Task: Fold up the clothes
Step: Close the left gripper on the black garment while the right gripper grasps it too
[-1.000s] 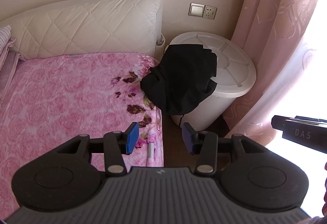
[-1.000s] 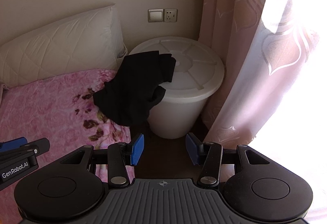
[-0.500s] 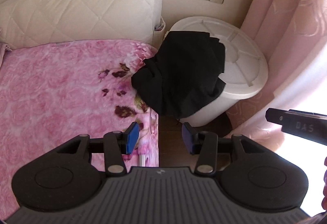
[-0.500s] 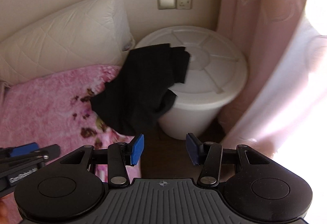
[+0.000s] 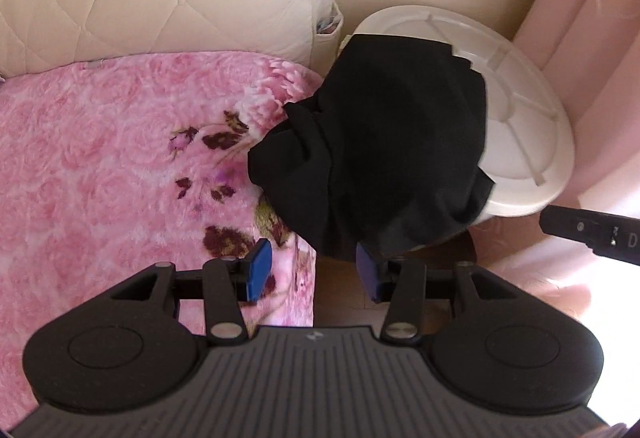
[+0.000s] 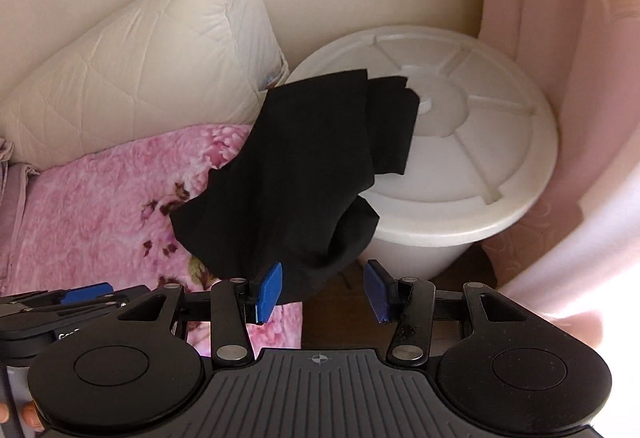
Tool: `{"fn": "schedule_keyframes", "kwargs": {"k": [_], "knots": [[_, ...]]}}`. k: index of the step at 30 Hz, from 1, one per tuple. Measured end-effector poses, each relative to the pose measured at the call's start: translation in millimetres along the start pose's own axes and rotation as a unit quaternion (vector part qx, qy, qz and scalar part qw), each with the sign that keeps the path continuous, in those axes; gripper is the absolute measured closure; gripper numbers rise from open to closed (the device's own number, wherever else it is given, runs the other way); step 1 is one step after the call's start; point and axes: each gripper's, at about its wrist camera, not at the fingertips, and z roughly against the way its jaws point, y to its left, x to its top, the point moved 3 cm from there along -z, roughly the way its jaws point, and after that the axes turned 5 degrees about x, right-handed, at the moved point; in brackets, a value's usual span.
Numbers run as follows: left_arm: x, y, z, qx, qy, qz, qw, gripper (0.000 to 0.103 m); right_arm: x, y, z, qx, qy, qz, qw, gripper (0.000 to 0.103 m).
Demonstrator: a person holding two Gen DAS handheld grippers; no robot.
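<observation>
1. The left gripper (image 5: 314, 272) is closest. Its two blue pads stand wide apart and hold nothing. The low hem of the black cloth (image 5: 384, 154) hangs just in front of one pad.
2. The right gripper (image 6: 324, 290) is wide open too, with nothing between its pads. The bottom of the black cloth (image 6: 296, 190) hangs right above the gap.
3. The black cloth is bunched up and not folded. Part of it lies on top of the white bin (image 6: 472, 142), and part droops off the side toward the pink blanket (image 5: 104, 166) on the bed.
4. I think the step in hand is reaching for the cloth to pick it up.
5. The next move calls for both grippers to go a little closer, then pinch two spots of the loose edge well apart from each other.
6. The cloth is soft and floppy, so a pinch could catch many layers at once.
7. Farther back, a white pillow (image 6: 152, 62) leans on the wall, and a pink curtain (image 6: 560, 38) hangs beside the bin.
</observation>
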Motion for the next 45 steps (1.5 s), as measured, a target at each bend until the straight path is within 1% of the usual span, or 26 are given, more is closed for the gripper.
{"fn": "schedule_keyframes", "kwargs": {"k": [3, 5, 8, 14, 15, 16, 18, 19, 22, 26, 28, 34, 35, 36, 37, 38, 39, 40, 41, 45], "knots": [[6, 0, -19, -0.003, 0.013, 0.015, 0.9998, 0.061, 10, -9, -19, -0.002, 0.011, -0.004, 1.000, 0.053], [10, 1, -32, -0.011, 0.020, 0.033, 0.9992, 0.061, 16, -18, -31, -0.003, 0.009, -0.016, 1.000, 0.053], [16, 2, -50, -0.023, 0.019, 0.047, 0.9984, 0.061, 25, -33, -49, -0.011, 0.010, -0.039, 0.999, 0.053], [31, -1, -89, -0.023, 0.021, 0.052, 0.9982, 0.060, 35, -58, -88, 0.013, 0.034, -0.086, 0.996, 0.053], [33, 0, -95, -0.023, 0.025, 0.057, 0.9978, 0.060, 37, -61, -93, 0.017, 0.038, -0.095, 0.995, 0.052], [35, 1, -102, -0.023, 0.029, 0.063, 0.9973, 0.060, 38, -62, -98, 0.021, 0.039, -0.101, 0.994, 0.044], [37, 6, -117, -0.022, 0.040, 0.083, 0.9955, 0.060, 41, -64, -110, 0.026, 0.040, -0.110, 0.993, 0.034], [38, 9, -124, -0.023, 0.044, 0.094, 0.9943, 0.060, 43, -65, -116, 0.027, 0.043, -0.111, 0.993, 0.032], [40, 18, -143, -0.020, 0.052, 0.128, 0.9903, 0.060, 49, -68, -136, 0.021, 0.050, -0.109, 0.993, 0.031], [41, 25, -163, -0.022, 0.063, 0.165, 0.9840, 0.059, 56, -73, -158, 0.015, 0.047, -0.105, 0.993, 0.030], [40, 26, -169, -0.027, 0.066, 0.180, 0.9810, 0.059, 59, -75, -165, 0.020, 0.046, -0.105, 0.993, 0.030], [41, 24, -178, -0.043, 0.073, 0.198, 0.9766, 0.059, 62, -74, -174, 0.026, 0.040, -0.105, 0.993, 0.031], [41, 24, -179, -0.047, 0.075, 0.201, 0.9757, 0.061, 63, -73, -174, 0.029, 0.040, -0.104, 0.993, 0.031], [42, 24, -180, -0.053, 0.075, 0.203, 0.9749, 0.064, 64, -71, -174, 0.031, 0.038, -0.098, 0.994, 0.038], [43, 25, -181, -0.059, 0.075, 0.205, 0.9741, 0.070, 64, -68, -174, 0.035, 0.037, -0.087, 0.995, 0.060], [43, 24, -182, -0.064, 0.074, 0.203, 0.9742, 0.076, 65, -64, -174, 0.038, 0.037, -0.076, 0.996, 0.073], [44, 24, -182, -0.066, 0.074, 0.202, 0.9744, 0.078, 66, -61, -173, 0.041, 0.035, -0.066, 0.996, 0.096], [44, 25, -180, -0.069, 0.072, 0.204, 0.9739, 0.083, 68, -57, -169, 0.046, 0.027, -0.061, 0.997, 0.096], [44, 27, -179, -0.072, 0.070, 0.206, 0.9733, 0.086, 70, -53, -164, 0.050, 0.018, -0.056, 0.997, 0.097], [44, 34, -163, -0.082, 0.050, 0.212, 0.9725, 0.091, 80, -38, -146, 0.067, -0.015, -0.037, 0.997, 0.098]]}}
